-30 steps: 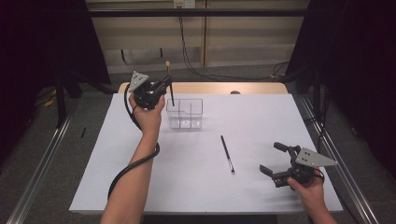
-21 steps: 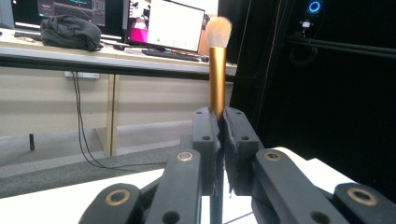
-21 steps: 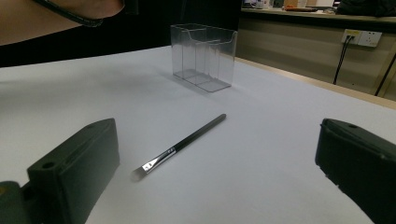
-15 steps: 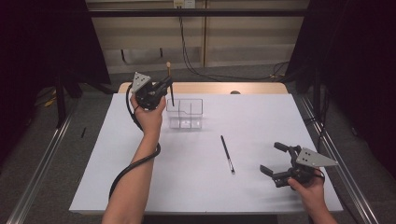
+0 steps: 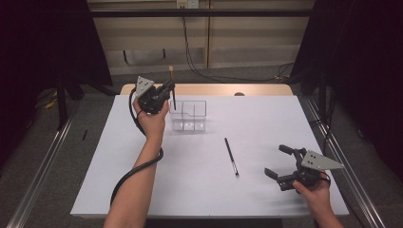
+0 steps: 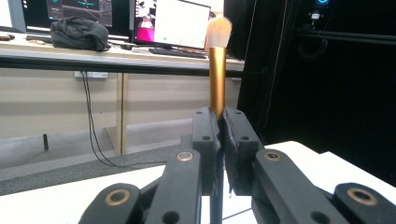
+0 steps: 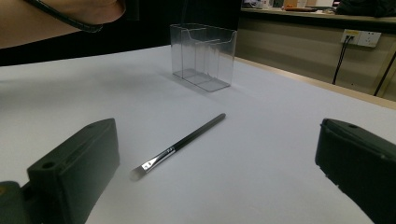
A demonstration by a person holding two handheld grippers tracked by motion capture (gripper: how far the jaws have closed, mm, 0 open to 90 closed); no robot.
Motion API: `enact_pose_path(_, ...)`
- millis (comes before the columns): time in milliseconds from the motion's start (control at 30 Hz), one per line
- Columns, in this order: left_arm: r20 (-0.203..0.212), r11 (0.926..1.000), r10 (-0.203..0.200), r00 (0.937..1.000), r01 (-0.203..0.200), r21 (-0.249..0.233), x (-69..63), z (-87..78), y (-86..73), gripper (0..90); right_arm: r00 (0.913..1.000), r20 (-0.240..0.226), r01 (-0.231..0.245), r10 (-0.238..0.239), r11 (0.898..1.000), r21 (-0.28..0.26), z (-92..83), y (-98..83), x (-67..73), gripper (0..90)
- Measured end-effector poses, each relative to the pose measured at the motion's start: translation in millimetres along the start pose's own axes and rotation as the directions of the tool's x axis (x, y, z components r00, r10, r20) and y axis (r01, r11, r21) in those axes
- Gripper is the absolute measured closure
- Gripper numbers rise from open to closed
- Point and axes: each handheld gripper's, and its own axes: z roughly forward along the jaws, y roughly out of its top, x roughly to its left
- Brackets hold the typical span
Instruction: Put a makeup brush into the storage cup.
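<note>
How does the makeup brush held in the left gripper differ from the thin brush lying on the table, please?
The gold-handled makeup brush stands upright, clamped in the left gripper; the thin black brush lies flat on the white table, untouched. The gold-handled makeup brush has a thick ferrule and fluffy pale bristles; the thin black brush has a slim handle and a small tip. Both are makeup brushes.
</note>
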Motion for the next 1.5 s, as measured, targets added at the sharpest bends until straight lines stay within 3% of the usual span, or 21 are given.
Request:
enact_pose_path(600,-0.007,0.9999,0.008,0.9999,-0.008,0.013,-1.8,-0.1,-11.2,84.1,1.0000,-0.002,0.003,-0.003,1.000,0.000,-0.6,0.0,0.0,0.0)
enact_pose_path(1500,-0.007,0.9990,-0.017,0.9998,0.017,0.041,1.5,-3.5,-23.7,84.1,0.9999,-0.009,0.011,-0.011,1.000,0.002,0.6,0.3,1.1,0.0)
